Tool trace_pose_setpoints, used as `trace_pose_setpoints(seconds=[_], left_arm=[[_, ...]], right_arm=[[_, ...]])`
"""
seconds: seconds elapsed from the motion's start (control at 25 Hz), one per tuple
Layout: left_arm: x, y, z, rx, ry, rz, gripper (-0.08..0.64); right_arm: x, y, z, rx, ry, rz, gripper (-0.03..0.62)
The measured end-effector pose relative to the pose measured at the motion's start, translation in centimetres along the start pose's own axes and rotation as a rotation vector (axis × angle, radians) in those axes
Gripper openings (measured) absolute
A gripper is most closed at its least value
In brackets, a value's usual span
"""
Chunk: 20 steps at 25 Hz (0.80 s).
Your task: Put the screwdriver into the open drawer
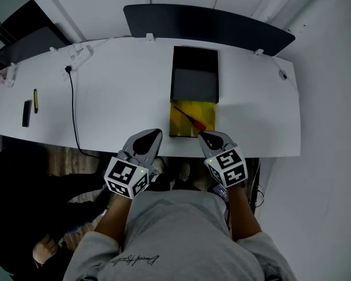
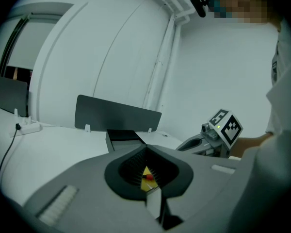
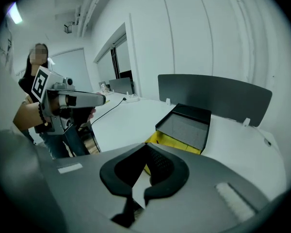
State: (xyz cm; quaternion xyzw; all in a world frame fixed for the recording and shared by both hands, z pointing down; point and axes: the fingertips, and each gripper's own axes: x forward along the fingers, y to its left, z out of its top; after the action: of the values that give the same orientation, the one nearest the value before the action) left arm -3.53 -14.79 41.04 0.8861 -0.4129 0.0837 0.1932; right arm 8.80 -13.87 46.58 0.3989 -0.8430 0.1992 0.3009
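Resting in drawer (image 1: pixel 179 126), screwdriver (image 1: pixel 190 118) just ahead of right tongs (image 1: pixel 202 134), apparently untouched.

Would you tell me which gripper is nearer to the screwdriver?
Right. The right gripper sits just beside the red handle of the screwdriver; the left gripper is farther off, past the left side of the yellow drawer.

Yellow drawer (image 1: pixel 180 126), red-handled screwdriver (image 1: pixel 191 118), white table (image 1: pixel 117 98) — black-and-white marker cubes (image 1: pixel 127 177).
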Motion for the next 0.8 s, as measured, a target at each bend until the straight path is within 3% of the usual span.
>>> trace_pose_setpoints(seconds=[0.8], left_arm=[[-0.1,-2.6,1.1,0.049,-0.005,-0.033,0.002]], right_arm=[[-3.3,0.6,1.4,0.047,-0.091,-0.009,0.014]])
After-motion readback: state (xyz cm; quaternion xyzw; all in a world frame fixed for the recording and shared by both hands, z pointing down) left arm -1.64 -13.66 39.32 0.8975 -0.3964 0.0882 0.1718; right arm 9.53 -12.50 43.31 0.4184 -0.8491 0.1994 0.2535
